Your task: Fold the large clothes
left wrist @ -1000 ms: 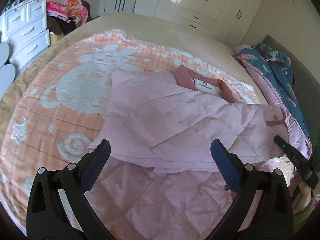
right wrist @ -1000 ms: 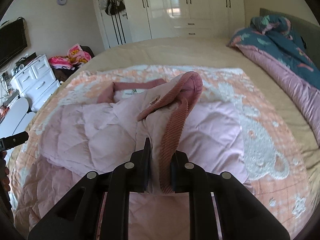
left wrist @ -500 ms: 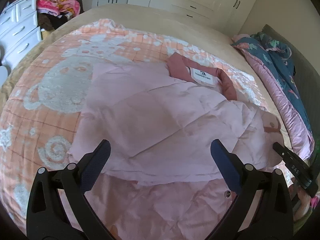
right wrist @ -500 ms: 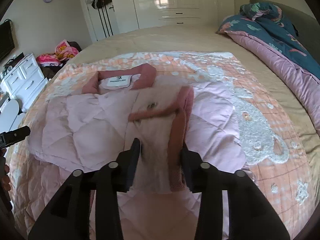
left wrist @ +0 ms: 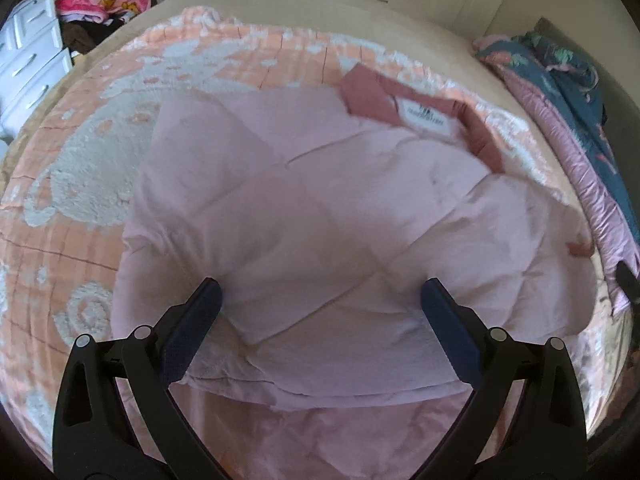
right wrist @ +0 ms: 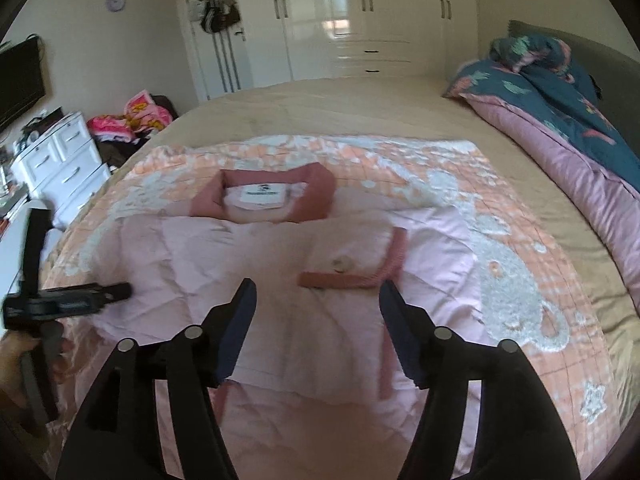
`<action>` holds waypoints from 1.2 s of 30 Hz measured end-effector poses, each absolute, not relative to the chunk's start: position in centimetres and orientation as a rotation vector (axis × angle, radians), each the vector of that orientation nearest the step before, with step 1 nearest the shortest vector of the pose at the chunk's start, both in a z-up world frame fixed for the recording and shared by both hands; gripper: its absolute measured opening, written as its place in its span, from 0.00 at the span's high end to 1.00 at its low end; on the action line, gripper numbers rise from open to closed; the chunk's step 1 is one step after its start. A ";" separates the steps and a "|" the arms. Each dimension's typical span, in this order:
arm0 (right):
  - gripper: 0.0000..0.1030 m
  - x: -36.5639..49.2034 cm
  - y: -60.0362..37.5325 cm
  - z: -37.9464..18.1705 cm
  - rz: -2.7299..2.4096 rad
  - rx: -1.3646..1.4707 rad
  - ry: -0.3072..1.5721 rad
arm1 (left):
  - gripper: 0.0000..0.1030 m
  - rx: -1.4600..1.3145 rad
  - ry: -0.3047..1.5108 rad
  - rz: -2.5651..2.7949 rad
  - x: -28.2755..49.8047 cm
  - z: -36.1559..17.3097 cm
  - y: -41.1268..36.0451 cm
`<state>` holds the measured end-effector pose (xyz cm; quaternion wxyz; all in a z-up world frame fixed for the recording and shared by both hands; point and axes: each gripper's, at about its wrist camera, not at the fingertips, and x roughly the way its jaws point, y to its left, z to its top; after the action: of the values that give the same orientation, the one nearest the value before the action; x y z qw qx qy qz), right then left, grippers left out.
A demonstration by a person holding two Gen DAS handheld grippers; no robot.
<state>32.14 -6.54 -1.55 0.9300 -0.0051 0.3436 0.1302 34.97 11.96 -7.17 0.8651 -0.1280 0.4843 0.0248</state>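
Pink quilted jacket [left wrist: 304, 216] lies flat on the orange bear-print blanket [left wrist: 80, 168] on the bed, dusty-rose collar [right wrist: 276, 194] at the far end, both sleeves folded in over the body. Looks puffy, soft and light, with a smooth shell that probably slides on itself and springs back, so folds likely won't hold a crease. Best grip points, judging from here: the near hem edge or the doubled sleeve edges; ribbed cuff [right wrist: 372, 276] gives firmer purchase than the shell.

Left gripper [left wrist: 320, 300]: 2 fingers spread wide over the left half of the jacket, nothing between them, no visible contact with the fabric.

Right gripper [right wrist: 318, 300]: jaws have just been opening, now clearly apart; cuff and folded sleeve lie on the jacket just beyond the tips, released, nothing pinched. Whether the pads brush the fabric below, can't tell.
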 end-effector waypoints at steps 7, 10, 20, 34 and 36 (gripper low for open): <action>0.32 32.7 -3.5 -1.2 0.330 -0.061 0.717 | 0.08 -0.279 1.022 0.039 35.2 -8.7 12.4; 0.32 33.5 -1.9 -2.3 0.342 -0.105 0.765 | 0.08 -0.286 1.014 0.040 35.0 -8.9 12.4; 0.28 37.4 -1.2 -9.9 0.279 -0.120 0.983 | 0.08 -0.271 1.015 0.043 34.9 -8.8 12.0; 0.12 33.5 -2.9 -6.7 0.330 0.004 0.963 | 0.09 -0.284 0.993 0.028 31.3 -5.6 11.4; 0.11 32.7 -3.0 -5.9 0.337 0.012 0.949 | 0.09 -0.292 0.987 0.029 30.8 -5.0 11.3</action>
<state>32.73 -3.01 -5.86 0.8759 0.0056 0.4545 0.1617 30.80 11.35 -5.03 0.8705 -0.1394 0.4718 0.0137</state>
